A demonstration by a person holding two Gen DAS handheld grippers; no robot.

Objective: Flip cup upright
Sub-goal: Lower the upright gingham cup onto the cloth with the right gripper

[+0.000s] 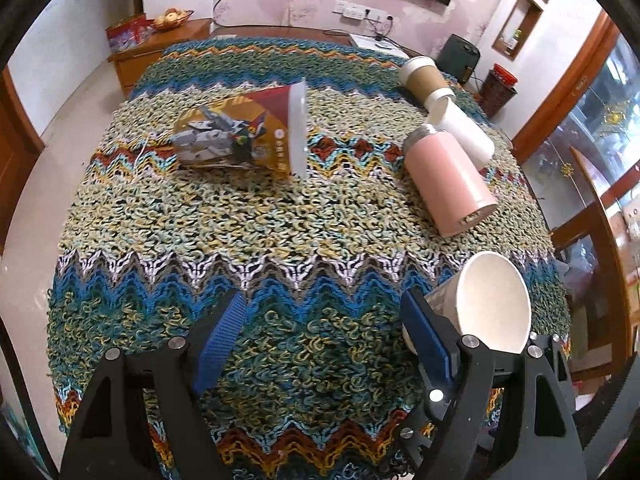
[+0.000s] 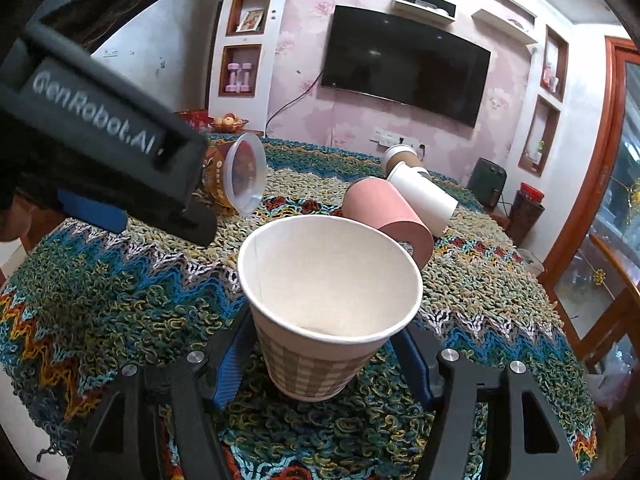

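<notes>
A checked paper cup [image 2: 320,344] stands upright on the knitted cloth, mouth up, between the blue pads of my right gripper [image 2: 326,340]. The jaws stand a little wider than the cup, and contact cannot be made out. The same cup [image 1: 492,304] shows at the lower right of the left wrist view. My left gripper [image 1: 320,320] is open and empty over the near part of the cloth; its body [image 2: 104,136] shows at the left of the right wrist view.
Several cups lie on their sides: a printed plastic cup [image 1: 240,136] at the middle left, a pink tumbler [image 1: 448,180], a white cup [image 1: 464,132] and a brown-sleeved cup [image 1: 424,76] at the far right. The knitted cloth [image 1: 240,232] covers the table.
</notes>
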